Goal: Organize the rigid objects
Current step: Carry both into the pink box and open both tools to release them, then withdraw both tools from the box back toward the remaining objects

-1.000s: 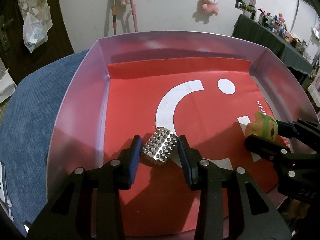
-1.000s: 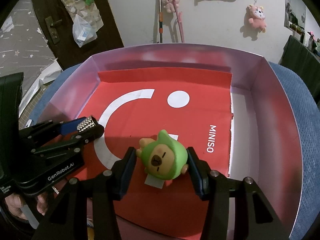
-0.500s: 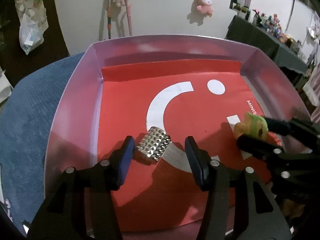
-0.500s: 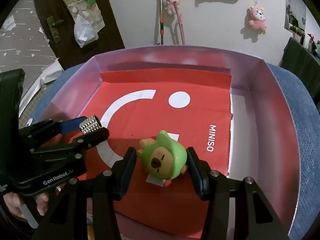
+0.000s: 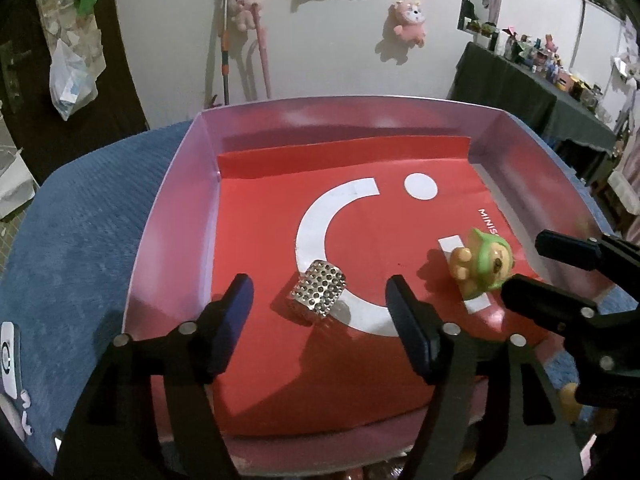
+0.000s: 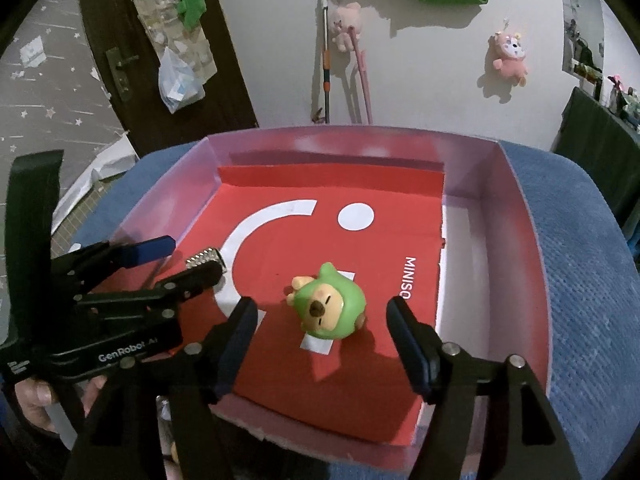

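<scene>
A small silver studded block (image 5: 319, 295) lies on the red MINISO sheet inside the pink box (image 5: 172, 216). My left gripper (image 5: 320, 320) is open, its fingers apart on either side of the block and a little nearer than it. A green-hooded bear figurine (image 6: 330, 306) lies on the sheet to the right; it also shows in the left wrist view (image 5: 482, 266). My right gripper (image 6: 320, 340) is open, its fingers wide of the figurine and just short of it. The block shows in the right wrist view (image 6: 204, 258) behind the left gripper's fingers.
The pink box (image 6: 516, 248) sits on a blue textured cushion (image 5: 80, 232). A dark door (image 6: 160, 52) with hanging bags, a wall with plush toys (image 6: 510, 56) and a broom handle (image 6: 326, 52) stand behind. A dark cluttered table (image 5: 532, 80) is at far right.
Both grippers opened and let go: the left released the studded block, the right released the green figurine. Both drew back and up, and both objects now rest on the red sheet.
</scene>
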A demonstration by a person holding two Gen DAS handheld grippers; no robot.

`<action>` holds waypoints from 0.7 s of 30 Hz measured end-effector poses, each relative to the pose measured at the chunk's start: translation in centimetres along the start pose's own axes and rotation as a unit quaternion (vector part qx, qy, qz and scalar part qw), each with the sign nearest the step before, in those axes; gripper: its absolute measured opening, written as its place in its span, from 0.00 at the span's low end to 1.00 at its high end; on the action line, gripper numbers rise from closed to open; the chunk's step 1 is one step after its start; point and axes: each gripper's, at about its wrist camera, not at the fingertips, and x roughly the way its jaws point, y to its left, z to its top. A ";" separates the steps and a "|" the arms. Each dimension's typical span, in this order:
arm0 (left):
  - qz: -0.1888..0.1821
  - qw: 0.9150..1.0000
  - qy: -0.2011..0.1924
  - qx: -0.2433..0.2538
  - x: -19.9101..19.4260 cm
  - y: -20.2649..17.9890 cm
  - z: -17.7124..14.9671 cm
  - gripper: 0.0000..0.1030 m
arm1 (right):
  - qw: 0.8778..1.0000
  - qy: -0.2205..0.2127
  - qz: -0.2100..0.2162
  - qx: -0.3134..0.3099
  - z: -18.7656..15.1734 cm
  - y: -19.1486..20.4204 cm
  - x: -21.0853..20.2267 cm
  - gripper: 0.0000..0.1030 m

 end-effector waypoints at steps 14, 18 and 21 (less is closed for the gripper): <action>-0.002 0.999 -0.036 -0.023 -3.9 0.8 -1.6 0.92 | 0.998 -0.056 0.032 0.000 -1.9 1.3 -5.9 0.97; -0.011 0.998 -0.053 -0.020 -5.4 0.6 -2.2 1.00 | 0.997 -0.071 0.042 -0.006 -2.5 1.9 -7.3 1.00; -0.018 0.997 -0.074 -0.022 -6.6 0.5 -2.9 1.00 | 0.996 -0.081 0.047 -0.009 -2.9 2.3 -8.2 1.00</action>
